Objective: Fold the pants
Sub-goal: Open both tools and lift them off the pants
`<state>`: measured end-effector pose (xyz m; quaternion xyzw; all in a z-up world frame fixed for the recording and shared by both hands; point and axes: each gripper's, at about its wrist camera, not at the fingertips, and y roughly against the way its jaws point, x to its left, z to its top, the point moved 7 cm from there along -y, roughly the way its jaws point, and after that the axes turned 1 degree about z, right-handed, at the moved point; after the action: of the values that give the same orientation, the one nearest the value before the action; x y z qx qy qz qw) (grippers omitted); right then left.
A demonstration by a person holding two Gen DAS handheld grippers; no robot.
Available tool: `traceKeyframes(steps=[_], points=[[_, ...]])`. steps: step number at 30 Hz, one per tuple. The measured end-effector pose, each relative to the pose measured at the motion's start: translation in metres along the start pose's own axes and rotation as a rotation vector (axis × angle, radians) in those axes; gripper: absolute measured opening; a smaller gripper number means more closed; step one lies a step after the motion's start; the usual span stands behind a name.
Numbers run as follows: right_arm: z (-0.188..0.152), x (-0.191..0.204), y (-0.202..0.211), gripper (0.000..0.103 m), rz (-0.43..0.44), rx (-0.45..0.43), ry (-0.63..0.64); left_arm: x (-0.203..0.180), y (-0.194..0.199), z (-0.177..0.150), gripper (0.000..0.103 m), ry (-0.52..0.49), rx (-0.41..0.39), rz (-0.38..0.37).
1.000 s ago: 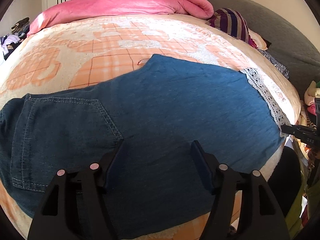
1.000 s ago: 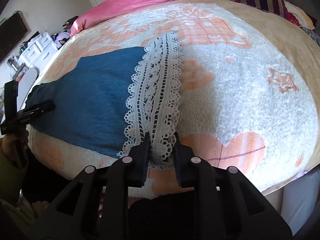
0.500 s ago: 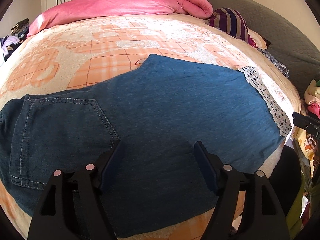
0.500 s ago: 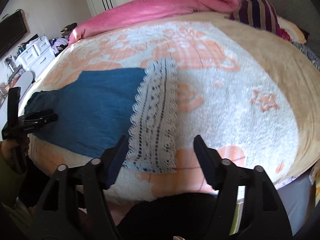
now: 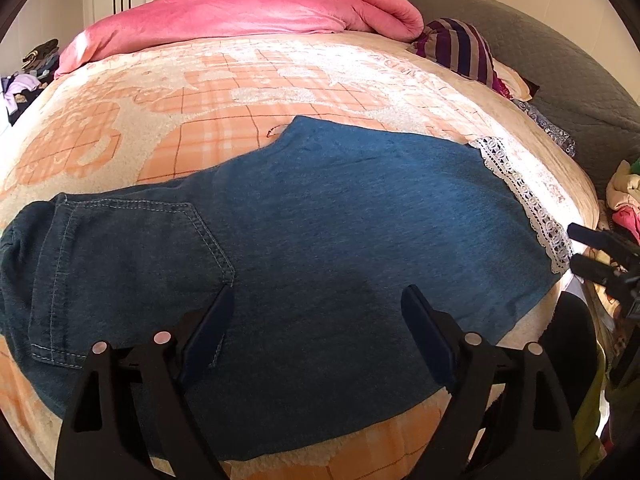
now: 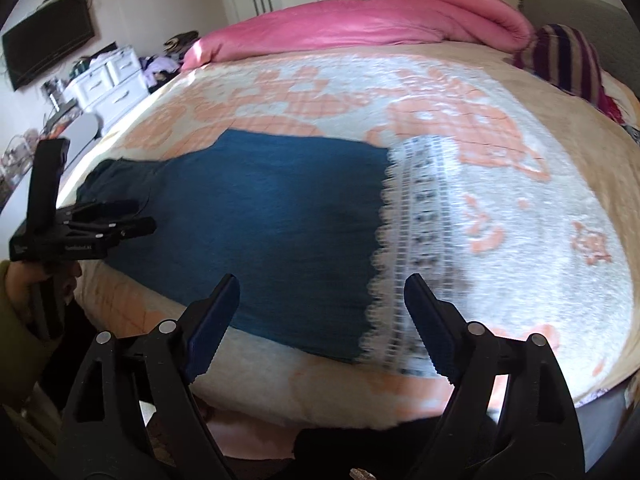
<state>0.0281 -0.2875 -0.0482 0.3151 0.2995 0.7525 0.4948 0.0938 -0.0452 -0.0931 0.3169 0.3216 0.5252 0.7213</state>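
Your left hand-held gripper hangs over the seat of the pants with its two dark, flat-faced pads spread wide. Its jaws have just been opening further, and nothing is pinched between them; the denim lies beneath, not gripped. Your right hand-held gripper is also spread wide, its jaws having just been opening too, and its ridged blue pads hold nothing; the lace hem lies below and between them, free of both pads.

The pants are blue denim, folded lengthwise into one long flat panel lying across the near part of the bed. In the left wrist view you see the stitched back pocket at the left end, five-sided with pale double seams, and the cloth is smooth with only faint ripples. At the far right end the leg finishes in a white openwork lace band with a scalloped edge. In the right wrist view that band is blurred.

The bed is covered by a fluffy cream blanket with peach plaid shapes. A puffy pink quilt is bunched in a long roll along the far side, and a striped pillow in purple and grey rests by the quilted grey headboard. In the right wrist view your sleeve is olive, at the left edge.
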Motion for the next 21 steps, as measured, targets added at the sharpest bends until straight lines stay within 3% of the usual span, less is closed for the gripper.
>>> traceKeyframes(steps=[4, 8, 16, 21], points=[[-0.005, 0.015, -0.017, 0.078, 0.017, 0.042, 0.017, 0.005, 0.001, -0.003, 0.085, -0.004, 0.005, 0.02], [-0.02, 0.006, -0.036, 0.078, -0.026, 0.132, -0.005, 0.016, -0.002, -0.009, 0.09, -0.006, 0.023, 0.056], [-0.015, 0.004, -0.023, 0.078, 0.041, 0.077, -0.069, 0.017, 0.001, -0.009, 0.093, -0.001, 0.022, 0.048], [-0.006, -0.007, 0.0, 0.085, 0.012, 0.021, -0.087, 0.006, 0.01, -0.002, 0.093, -0.016, -0.003, 0.033]])
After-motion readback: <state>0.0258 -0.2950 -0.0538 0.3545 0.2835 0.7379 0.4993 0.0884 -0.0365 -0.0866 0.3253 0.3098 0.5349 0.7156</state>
